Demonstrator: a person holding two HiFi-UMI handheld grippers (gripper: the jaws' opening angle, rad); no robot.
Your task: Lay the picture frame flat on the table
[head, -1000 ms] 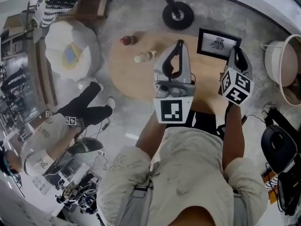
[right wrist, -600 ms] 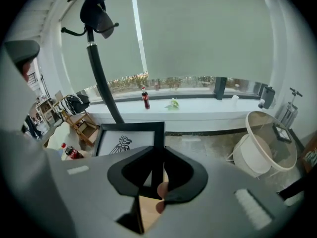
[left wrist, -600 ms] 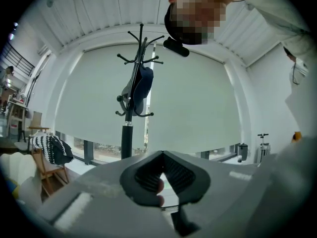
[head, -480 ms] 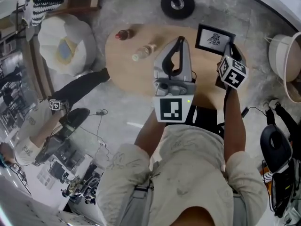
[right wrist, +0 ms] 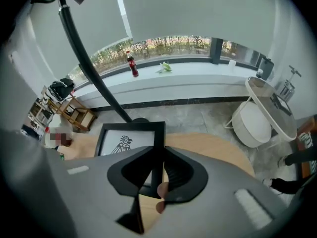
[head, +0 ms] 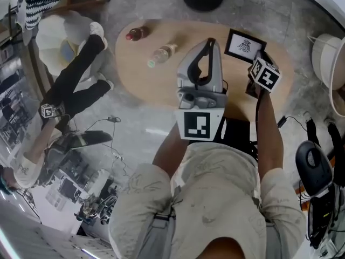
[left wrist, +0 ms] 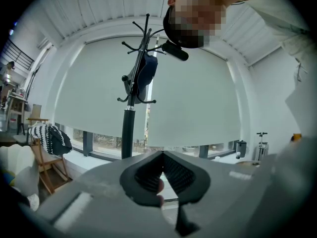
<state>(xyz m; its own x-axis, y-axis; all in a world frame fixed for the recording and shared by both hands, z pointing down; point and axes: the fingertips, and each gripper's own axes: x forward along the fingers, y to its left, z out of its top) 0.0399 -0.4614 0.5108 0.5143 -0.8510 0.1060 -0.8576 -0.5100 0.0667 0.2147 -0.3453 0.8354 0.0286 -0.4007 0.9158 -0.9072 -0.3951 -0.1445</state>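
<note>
Your right gripper [right wrist: 160, 152] has its fingers pinching the right-hand rail of the picture frame [right wrist: 126, 142]. The rail runs straight down between them. The frame's lower right corner is hidden behind the finger housing in the right gripper view. In the head view the marker cube [head: 265, 73] covers the same corner. So you can't tell whether the bottom edge touches the worktop [head: 156, 82], or how far the frame leans. It's at the far right end of the worktop, print side toward you, with a black figure on white.

Your left gripper [left wrist: 161, 155] has its fingers pressed together at the tips, nothing between them. It's held about level over the middle of the worktop, facing a coat stand [left wrist: 130, 123] and window blinds [left wrist: 198, 98]. The worktop is out of that view.

At the far left of the worktop, well apart from the frame, are a red-capped dark bottle [head: 135, 34] and a clear bottle [head: 161, 53] on its side. The labels are too small to read.

A person in dark trousers [head: 75, 85] is left of the worktop, partly cut off.
</note>
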